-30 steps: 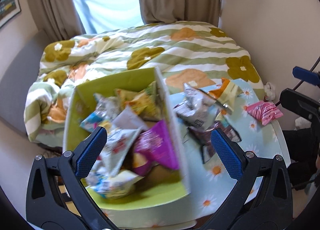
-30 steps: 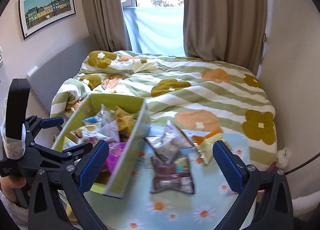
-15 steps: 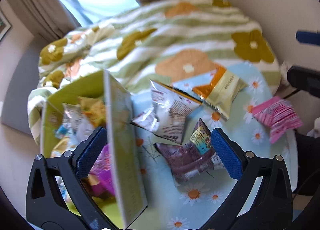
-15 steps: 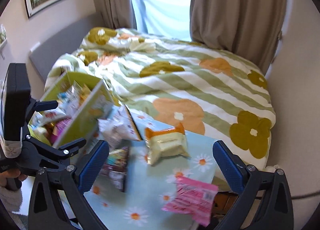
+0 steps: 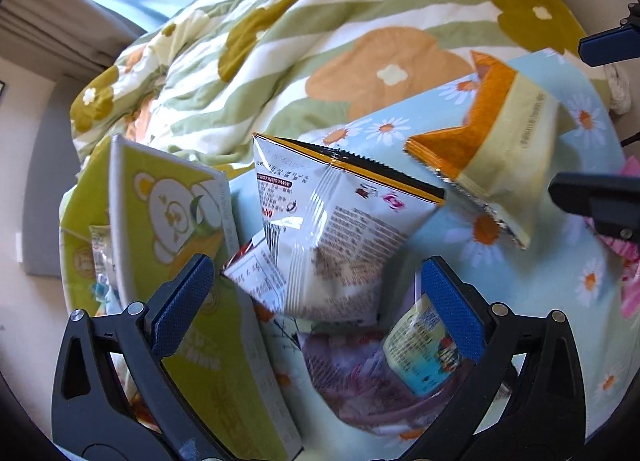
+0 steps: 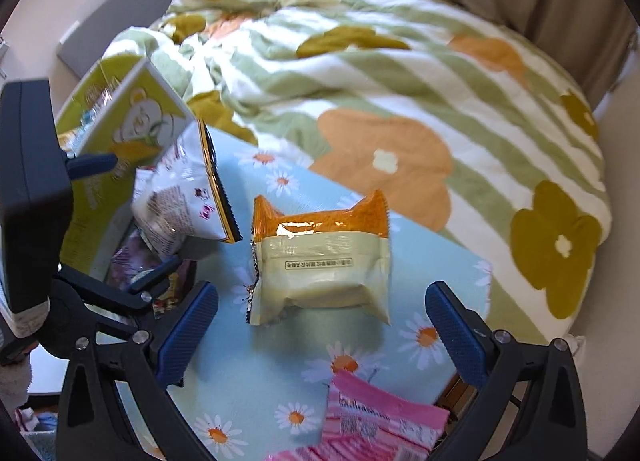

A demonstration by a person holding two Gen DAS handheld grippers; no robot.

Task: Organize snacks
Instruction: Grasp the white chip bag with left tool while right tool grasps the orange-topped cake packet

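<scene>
With both grippers spread and empty, right gripper [image 6: 322, 327] should next clamp the orange-and-cream packet [image 6: 320, 261], then bin it in the green box [image 5: 172, 261].

I'm seeing glossy crinkled foil on the white bag [image 5: 340, 237] and orange packet [image 6: 320, 261], matt cardboard on the box [image 5: 168, 221], soft cloth covering the worktop [image 6: 260, 373].

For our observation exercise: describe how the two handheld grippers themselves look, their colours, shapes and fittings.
Both the left gripper and right gripper share one build: black plastic arms with cut-out slots, silver pivot bolts, and two fingers faced with blue textured pads. No sleeve shows.
</scene>
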